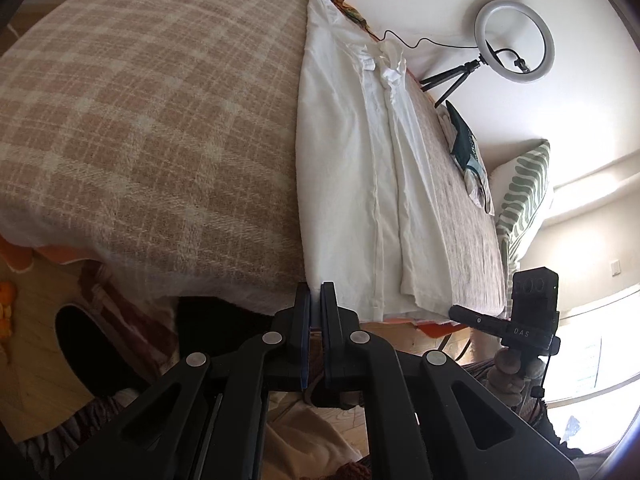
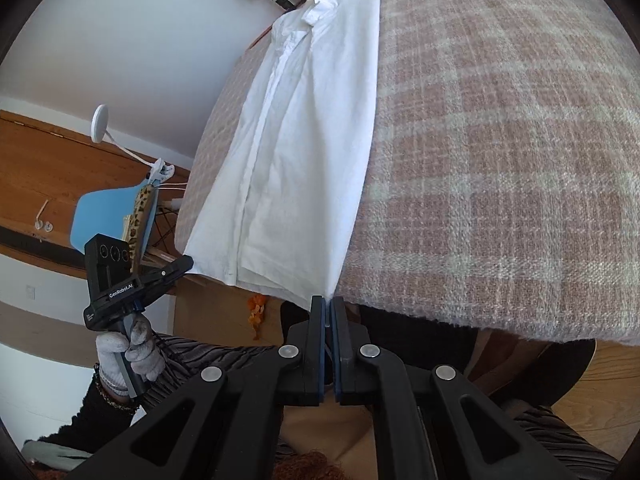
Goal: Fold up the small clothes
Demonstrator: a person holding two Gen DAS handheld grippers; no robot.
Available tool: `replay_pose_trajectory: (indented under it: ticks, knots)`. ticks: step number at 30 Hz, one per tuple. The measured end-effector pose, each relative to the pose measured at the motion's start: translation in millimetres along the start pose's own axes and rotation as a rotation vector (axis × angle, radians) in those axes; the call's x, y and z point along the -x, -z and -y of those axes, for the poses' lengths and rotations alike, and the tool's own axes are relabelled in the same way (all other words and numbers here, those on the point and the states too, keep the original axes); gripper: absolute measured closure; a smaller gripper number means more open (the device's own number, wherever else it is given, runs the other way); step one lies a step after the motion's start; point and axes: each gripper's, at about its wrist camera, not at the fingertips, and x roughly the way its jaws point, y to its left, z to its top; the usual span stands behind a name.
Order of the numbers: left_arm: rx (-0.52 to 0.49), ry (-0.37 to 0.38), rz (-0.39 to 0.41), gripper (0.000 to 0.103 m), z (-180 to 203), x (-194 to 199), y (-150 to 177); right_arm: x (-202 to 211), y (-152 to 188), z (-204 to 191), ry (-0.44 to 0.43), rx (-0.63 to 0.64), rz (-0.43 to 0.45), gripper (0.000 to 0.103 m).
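On the bed, seen from the left wrist, a white shirt (image 1: 352,168) lies folded lengthwise into a long strip on the checked blanket (image 1: 140,120), collar at the far end, hem at the near edge. Left gripper (image 1: 315,292) is at the near left corner of the hem, its jaws drawn together with only a thin gap; the corner of the cloth meets the tips, and it appears pinched there. At the hem's other side the right gripper (image 1: 454,311) shows from the side, tip at the cloth edge. Beyond the bed stand a ring light (image 1: 514,42) and a striped cushion (image 1: 524,196). From the right wrist, the same shirt (image 2: 296,152) runs away from the camera, and the right gripper (image 2: 329,302) is clamped on its near right hem corner, a sliver of white cloth visible between the pads. Left gripper (image 2: 188,261) appears at the left, held by a gloved hand (image 2: 132,348), its tip touching the opposite hem corner. Blue chair (image 2: 104,216) stands behind it.
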Motion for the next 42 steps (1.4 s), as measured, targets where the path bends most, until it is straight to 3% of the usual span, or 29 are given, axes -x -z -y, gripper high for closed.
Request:
replay_pose_trajectory:
  ticks: [4, 12, 15, 16, 17, 25, 28, 30, 34, 36, 42]
  knots:
    - [-0.021, 0.006, 0.013, 0.1, 4, 4, -3, 3, -7, 11, -0.015, -0.034, 0.016, 0.103]
    - [-0.07, 0.033, 0.056, 0.1, 26, 11, -25, 26, -29, -6, -0.023, 0.021, 0.078, 0.103]
    - [-0.094, 0.027, 0.046, 0.1, 32, 8, -24, 23, -22, -17, 0.06, 0.086, 0.076, 0.092]
    - [-0.091, 0.025, 0.041, 0.1, 32, 8, -23, 20, -19, -16, 0.076, 0.088, 0.063, 0.073]
    - [-0.082, 0.027, 0.035, 0.1, 30, 7, -21, 19, -16, -14, 0.072, 0.079, 0.058, 0.06]
    - [-0.068, -0.048, -0.038, 0.1, 3, -4, -7, 10, -20, 7, -0.015, -0.013, 0.007, 0.063]
    - [-0.087, -0.062, -0.054, 0.1, 3, -8, -3, 4, -17, 5, -0.039, -0.014, -0.029, 0.069]
    - [-0.084, -0.055, -0.05, 0.1, 3, -7, -4, 2, -15, 3, -0.039, -0.004, -0.036, 0.075]
    - [-0.089, -0.04, -0.044, 0.1, 7, -5, -6, -6, -15, 0, -0.066, 0.01, -0.066, 0.1]
    - [-0.086, -0.025, -0.038, 0.1, 9, -2, -8, -7, -14, 0, -0.064, 0.007, -0.059, 0.102]
    - [-0.084, 0.017, 0.006, 0.1, 22, 10, -22, 8, -18, 8, -0.18, -0.05, 0.013, 0.103]
